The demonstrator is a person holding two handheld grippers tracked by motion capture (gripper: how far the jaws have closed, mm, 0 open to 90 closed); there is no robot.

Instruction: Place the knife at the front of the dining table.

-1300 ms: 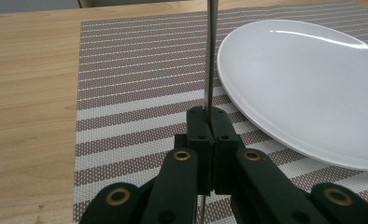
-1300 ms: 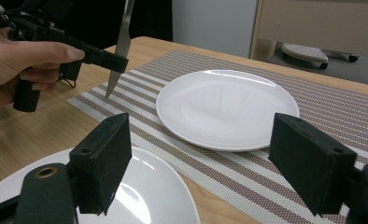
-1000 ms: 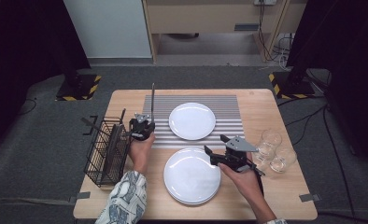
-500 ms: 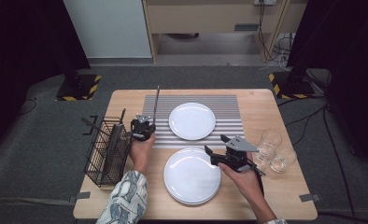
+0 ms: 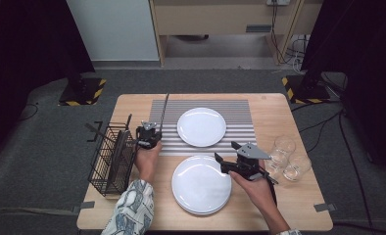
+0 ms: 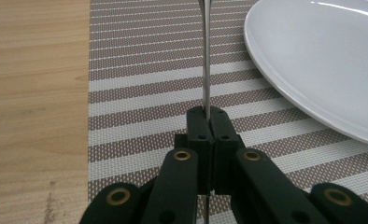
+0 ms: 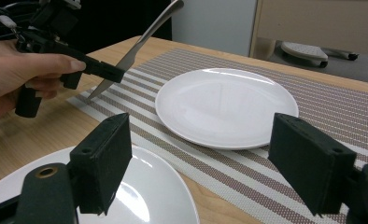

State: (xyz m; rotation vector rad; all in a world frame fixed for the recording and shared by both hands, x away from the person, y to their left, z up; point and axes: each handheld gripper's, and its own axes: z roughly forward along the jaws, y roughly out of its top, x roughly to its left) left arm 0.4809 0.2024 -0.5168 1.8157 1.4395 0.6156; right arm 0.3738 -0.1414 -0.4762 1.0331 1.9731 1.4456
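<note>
Left gripper [image 5: 149,133] clamps table knife [image 5: 164,110] by blade, handle raised over striped placemat [image 5: 240,131], just left of far plate [image 5: 201,127]; right gripper [image 5: 229,159] hovers wide open, nothing between jaws, at right rim of near plate [image 5: 201,184]. Best practice, by judgement: lower knife flat onto mat beside far plate, parallel to its rim, clear of china; release only once knife rests; wire basket [image 5: 111,159] sits well left of far plate.
</note>
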